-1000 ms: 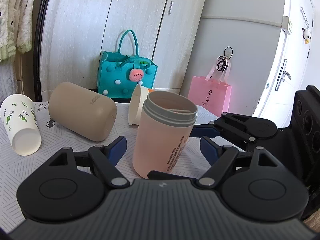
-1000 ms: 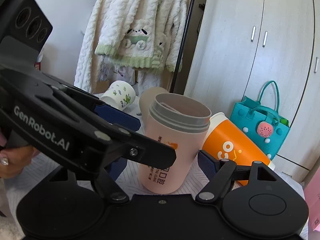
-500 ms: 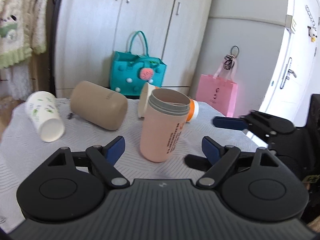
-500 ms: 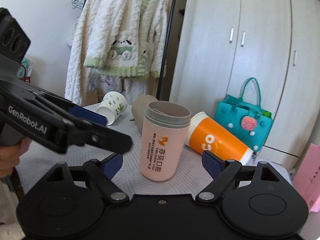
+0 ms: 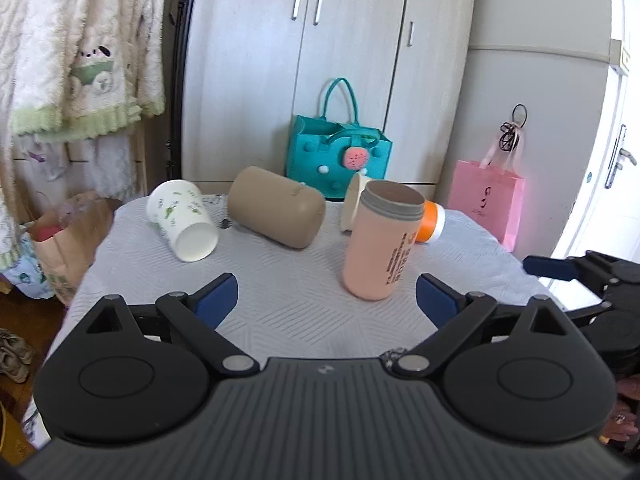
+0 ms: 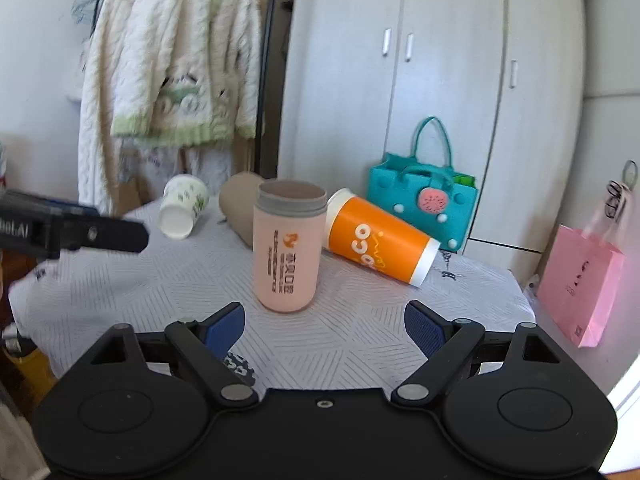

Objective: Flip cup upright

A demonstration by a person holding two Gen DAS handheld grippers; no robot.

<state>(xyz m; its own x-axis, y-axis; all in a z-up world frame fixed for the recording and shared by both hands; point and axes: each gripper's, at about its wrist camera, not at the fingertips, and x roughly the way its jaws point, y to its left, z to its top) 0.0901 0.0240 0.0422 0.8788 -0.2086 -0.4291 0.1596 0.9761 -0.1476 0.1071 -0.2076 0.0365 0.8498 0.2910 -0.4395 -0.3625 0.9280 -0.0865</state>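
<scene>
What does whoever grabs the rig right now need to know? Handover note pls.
Left gripper: open, holding nothing.
Right gripper: open, holding nothing.
Pink cup: upright on the table, mouth up, clear of both sets of fingers. That flip looks done.
Still on their sides: orange cup, tan cup, white leaf-print cup.
Left, if wanted: stand those three up.

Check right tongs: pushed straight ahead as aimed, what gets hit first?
Likely the upright pink cup: it stands roughly centred ahead of the open right tongs. The orange cup lies on its side behind it. Depth is uncertain.
</scene>
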